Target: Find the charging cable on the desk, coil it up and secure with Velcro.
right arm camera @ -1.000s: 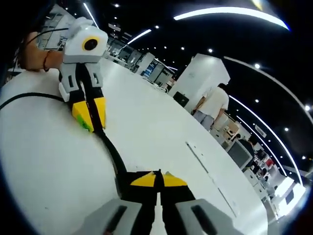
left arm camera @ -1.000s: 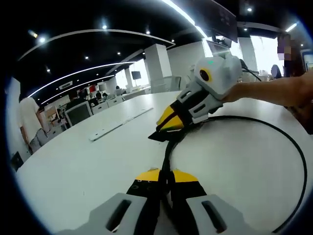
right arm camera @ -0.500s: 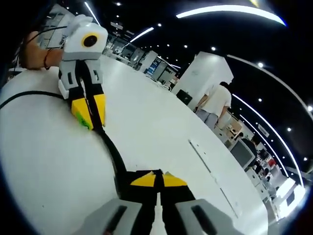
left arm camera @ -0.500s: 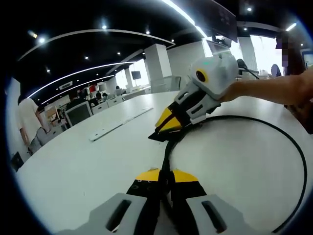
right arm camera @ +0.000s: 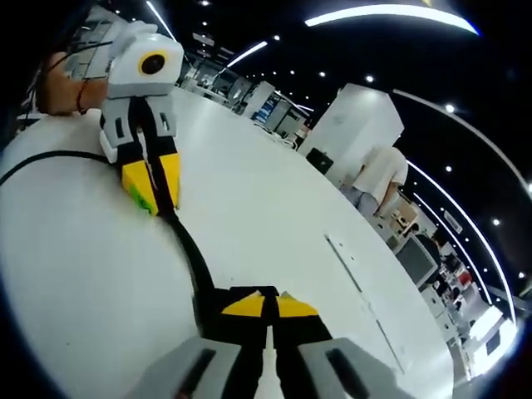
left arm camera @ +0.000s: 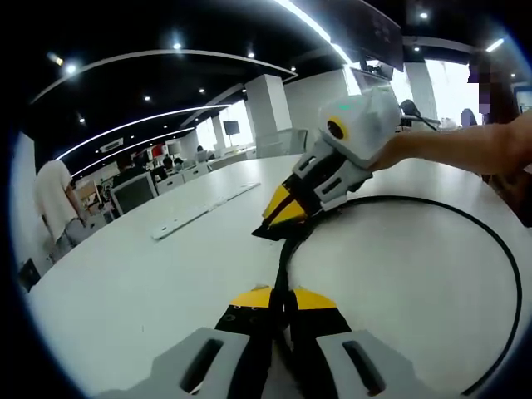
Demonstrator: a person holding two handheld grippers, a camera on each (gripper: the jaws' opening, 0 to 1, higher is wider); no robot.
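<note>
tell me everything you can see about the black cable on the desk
The charging cable is thin, black and looks rubbery. It lies on the white desk in one wide open loop, not yet coiled tight. The left gripper is shut on one stretch and the right gripper on another nearby, a short span running between them.
</note>
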